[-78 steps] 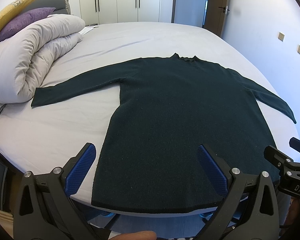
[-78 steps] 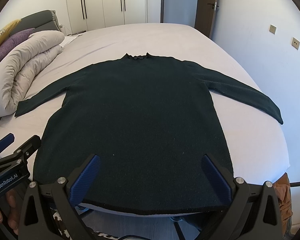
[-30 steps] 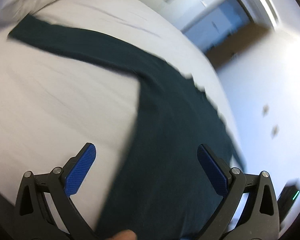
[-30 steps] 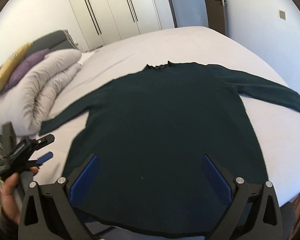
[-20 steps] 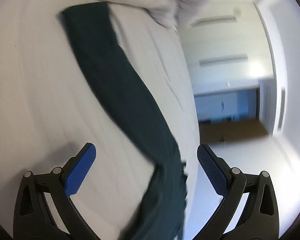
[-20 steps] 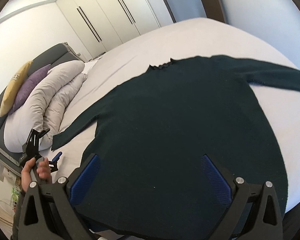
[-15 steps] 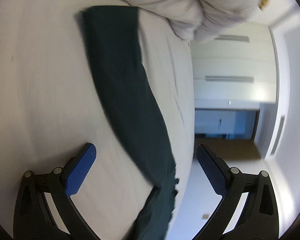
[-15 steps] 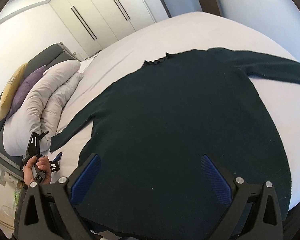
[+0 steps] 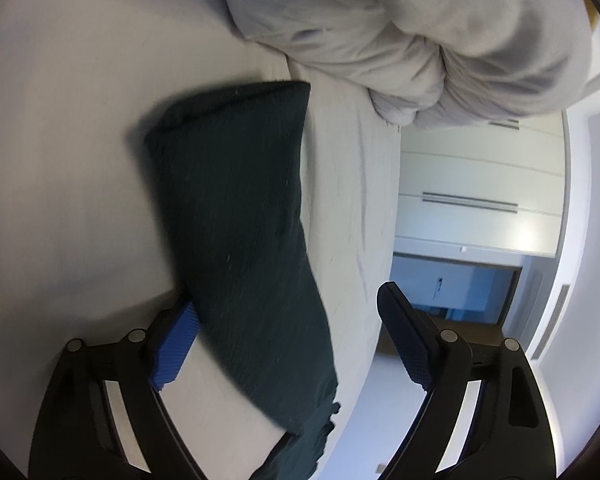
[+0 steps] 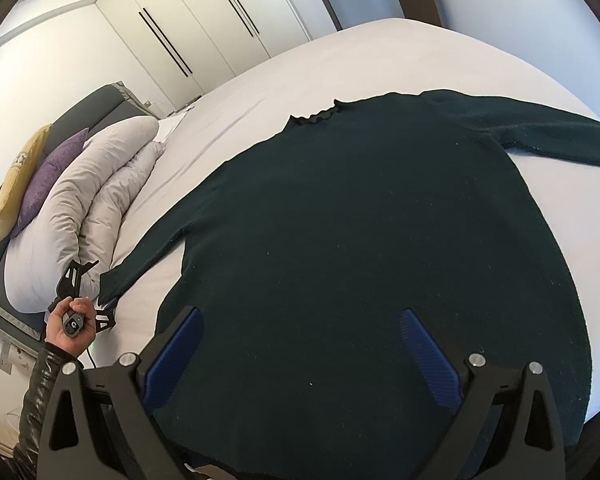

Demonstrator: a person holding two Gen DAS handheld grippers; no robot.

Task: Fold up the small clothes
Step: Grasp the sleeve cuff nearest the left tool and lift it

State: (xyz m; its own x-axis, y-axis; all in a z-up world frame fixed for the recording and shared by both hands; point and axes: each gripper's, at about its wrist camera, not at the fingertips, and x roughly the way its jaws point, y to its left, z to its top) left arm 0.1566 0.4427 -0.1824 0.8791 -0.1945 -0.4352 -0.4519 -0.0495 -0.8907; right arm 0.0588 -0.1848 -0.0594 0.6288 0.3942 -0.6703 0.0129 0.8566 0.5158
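A dark green sweater [image 10: 360, 240] lies flat on the white bed, neck toward the far side, both sleeves spread out. My right gripper [image 10: 300, 344] is open and hovers over the sweater's lower body. My left gripper [image 9: 292, 344] is open with its jaws either side of the sweater's left sleeve [image 9: 236, 220], just short of the cuff. In the right wrist view the left gripper [image 10: 85, 295] sits at that sleeve's cuff, held by a hand.
A rolled grey duvet [image 10: 88, 196] lies just beyond the left cuff, also in the left wrist view [image 9: 420, 36]. Purple and yellow pillows [image 10: 40, 172] lean on the headboard. White wardrobes [image 10: 220, 28] and a door stand behind the bed [image 10: 380, 52].
My left gripper has swung from the sweater's hem out to the left sleeve and closed in on the cuff. My right gripper has tilted and moved forward over the sweater's body.
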